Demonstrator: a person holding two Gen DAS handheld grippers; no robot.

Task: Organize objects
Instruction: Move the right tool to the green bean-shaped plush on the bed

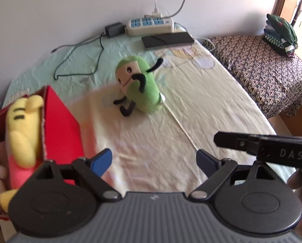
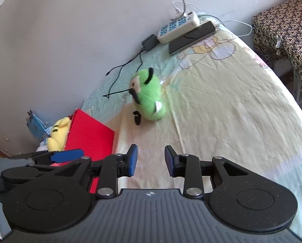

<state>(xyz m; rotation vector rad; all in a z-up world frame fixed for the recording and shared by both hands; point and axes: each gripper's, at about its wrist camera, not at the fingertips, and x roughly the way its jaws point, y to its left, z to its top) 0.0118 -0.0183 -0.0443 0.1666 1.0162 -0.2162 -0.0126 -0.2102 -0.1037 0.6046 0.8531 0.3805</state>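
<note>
a home bedroom. a bed [image 1: 201, 105] with a cartoon-print sheet sits against a plain wall. a power strip [image 1: 150, 26] and folded clothes [image 1: 280, 33] lie around.

Bright green bean-shaped plush toy [image 1: 139, 85], cream face, thin black limbs, on the pale yellow-and-mint cartoon-printed bedsheet [image 1: 201, 109]. Glossy red cardboard box [image 1: 62, 125] holds a yellow plush toy [image 1: 23, 127] (black stripe marks). Beyond, the dark brown floral-patterned cloth [image 1: 258, 66].
</note>
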